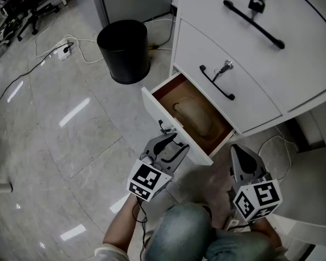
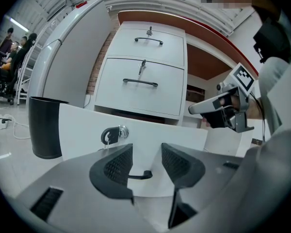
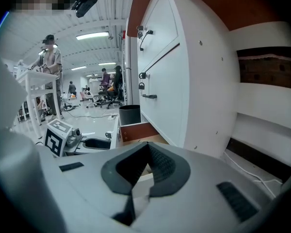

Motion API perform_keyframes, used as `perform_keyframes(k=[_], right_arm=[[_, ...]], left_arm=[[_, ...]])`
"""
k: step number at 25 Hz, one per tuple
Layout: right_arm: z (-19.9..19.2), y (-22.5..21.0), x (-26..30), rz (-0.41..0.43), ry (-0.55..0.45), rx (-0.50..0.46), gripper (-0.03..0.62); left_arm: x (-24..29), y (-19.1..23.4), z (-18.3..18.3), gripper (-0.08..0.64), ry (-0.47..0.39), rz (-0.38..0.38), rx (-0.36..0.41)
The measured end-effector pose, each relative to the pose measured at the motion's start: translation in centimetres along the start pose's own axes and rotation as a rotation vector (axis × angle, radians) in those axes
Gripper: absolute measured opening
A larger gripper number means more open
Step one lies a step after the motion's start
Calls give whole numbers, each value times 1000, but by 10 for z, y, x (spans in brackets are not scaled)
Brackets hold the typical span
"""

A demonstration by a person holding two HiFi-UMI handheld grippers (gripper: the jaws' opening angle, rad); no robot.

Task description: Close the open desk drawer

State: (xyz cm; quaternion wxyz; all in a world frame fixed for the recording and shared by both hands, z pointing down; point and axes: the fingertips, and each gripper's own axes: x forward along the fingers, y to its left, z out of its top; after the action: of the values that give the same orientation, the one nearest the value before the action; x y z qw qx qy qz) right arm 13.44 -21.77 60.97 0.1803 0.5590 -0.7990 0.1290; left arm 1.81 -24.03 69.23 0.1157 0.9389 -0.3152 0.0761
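The white pedestal's bottom drawer (image 1: 158, 112) stands pulled out, brown inside, with a flat beige thing lying in it. My left gripper (image 1: 171, 140) is at the drawer's white front (image 2: 150, 135), and its jaws stand open. The thin black handle (image 2: 138, 176) runs between the jaws, and neither pad presses on it. A key hangs in the lock (image 2: 114, 134) just above the left jaw. My right gripper (image 1: 236, 148) hovers by the drawer's right corner, its fingertips meeting with nothing between them (image 3: 148, 152). The open drawer (image 3: 136, 130) lies ahead of it.
Two closed drawers (image 1: 228, 75) with black handles and keys sit above the open one. A black waste bin (image 1: 125, 50) stands on the tiled floor to the pedestal's left, with cables and a power strip (image 1: 62, 50) beyond. The person's knee (image 1: 190, 230) is below the grippers.
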Motion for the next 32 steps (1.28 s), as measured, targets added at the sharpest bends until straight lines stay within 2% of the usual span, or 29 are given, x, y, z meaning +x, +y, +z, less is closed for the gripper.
perform_keyframes(k=[13, 32], right_arm=[[-1, 0, 2, -10, -6, 15, -3], [-3, 0, 5, -14, -1, 16, -3]], left_arm=[[4, -4, 0, 175, 28, 15, -11], [5, -4, 3, 176, 44, 41, 23]])
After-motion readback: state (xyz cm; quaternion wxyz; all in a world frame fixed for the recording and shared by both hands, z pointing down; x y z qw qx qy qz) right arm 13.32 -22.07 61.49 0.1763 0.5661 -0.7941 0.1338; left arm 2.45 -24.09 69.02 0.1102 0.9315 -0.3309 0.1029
